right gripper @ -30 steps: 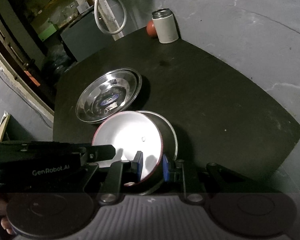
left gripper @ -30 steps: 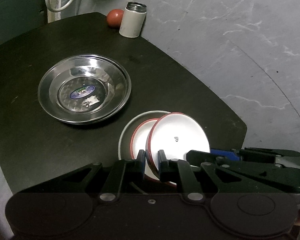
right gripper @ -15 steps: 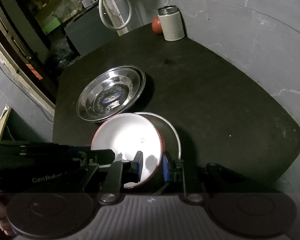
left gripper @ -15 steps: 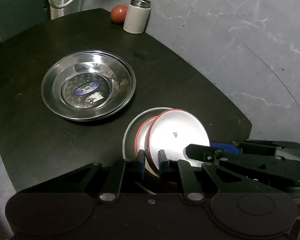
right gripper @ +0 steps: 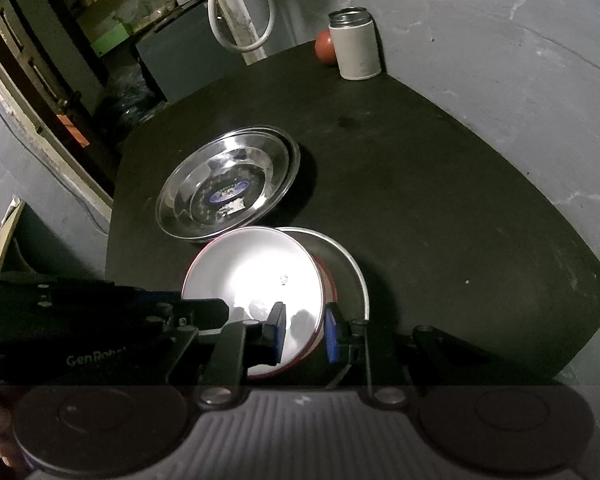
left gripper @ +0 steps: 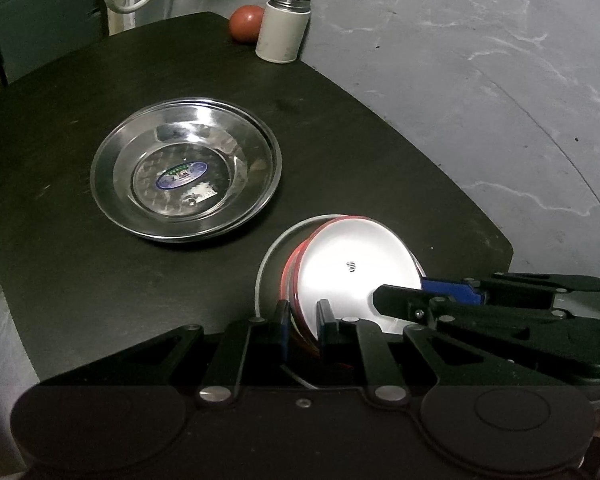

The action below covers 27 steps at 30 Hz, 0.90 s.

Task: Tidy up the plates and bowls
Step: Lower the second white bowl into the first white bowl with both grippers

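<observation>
We record a dark tabletop (left gripper: 360,152) carrying a steel plate (left gripper: 186,170) with a blue oval label at its centre; a second rim shows just under it, so it appears to rest on another plate. Taking that steel plate as landmark, a red-rimmed white bowl (left gripper: 352,268) sits near it on the side toward the cameras, tilted on edge inside a wider grey-rimmed plate (right gripper: 350,264) that lies flat on the tabletop. A further red rim shows close behind the bowl; we cannot tell how many bowls are nested there.

The left gripper (left gripper: 303,320) has its fingers drawn narrow on the bowl's near rim, one on each face. The right gripper (right gripper: 303,332) grips the same bowl from the opposite side, its blue-padded fingers (right gripper: 278,330) likewise pinched across the rim.

Well beyond the steel plate, at the far corner of the tabletop, stand a white canister (left gripper: 282,28) and, touching or just beside it, a red ball (left gripper: 245,24).
</observation>
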Each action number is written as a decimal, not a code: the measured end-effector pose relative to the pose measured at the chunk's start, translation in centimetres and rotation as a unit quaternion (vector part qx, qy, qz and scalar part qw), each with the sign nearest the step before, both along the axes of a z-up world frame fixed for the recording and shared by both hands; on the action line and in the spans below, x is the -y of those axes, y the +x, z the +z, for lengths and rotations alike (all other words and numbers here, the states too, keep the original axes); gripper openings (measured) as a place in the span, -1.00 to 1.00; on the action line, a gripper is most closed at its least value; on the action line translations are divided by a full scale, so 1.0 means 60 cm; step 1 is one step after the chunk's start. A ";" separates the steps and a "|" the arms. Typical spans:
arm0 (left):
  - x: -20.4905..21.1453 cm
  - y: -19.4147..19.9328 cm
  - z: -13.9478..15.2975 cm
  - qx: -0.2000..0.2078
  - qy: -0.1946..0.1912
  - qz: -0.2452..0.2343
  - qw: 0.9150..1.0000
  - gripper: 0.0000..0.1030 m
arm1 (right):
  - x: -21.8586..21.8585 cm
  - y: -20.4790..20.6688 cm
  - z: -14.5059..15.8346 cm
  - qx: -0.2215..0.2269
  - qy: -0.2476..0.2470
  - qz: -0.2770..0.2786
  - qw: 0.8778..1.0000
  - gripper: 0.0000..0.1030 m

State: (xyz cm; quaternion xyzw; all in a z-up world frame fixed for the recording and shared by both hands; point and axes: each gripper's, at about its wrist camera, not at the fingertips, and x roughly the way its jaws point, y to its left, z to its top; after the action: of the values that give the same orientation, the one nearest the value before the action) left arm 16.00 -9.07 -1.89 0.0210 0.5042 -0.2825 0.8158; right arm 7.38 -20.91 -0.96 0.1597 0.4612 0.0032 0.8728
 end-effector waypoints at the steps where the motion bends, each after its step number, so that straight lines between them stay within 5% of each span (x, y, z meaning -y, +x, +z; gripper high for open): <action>1: 0.000 0.000 0.000 0.000 0.001 0.001 1.000 -0.73 | 0.000 0.000 0.000 0.000 0.000 0.001 1.000 -0.56; 27: -0.002 0.002 -0.004 -0.006 0.000 0.007 1.000 -0.72 | -0.003 0.002 0.000 0.000 0.000 0.008 1.000 -0.52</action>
State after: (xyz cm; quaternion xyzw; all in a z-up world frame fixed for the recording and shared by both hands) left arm 16.12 -8.94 -2.14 0.0154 0.5095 -0.2768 0.8146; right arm 7.52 -20.73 -0.96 0.1563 0.4626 0.0105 0.8726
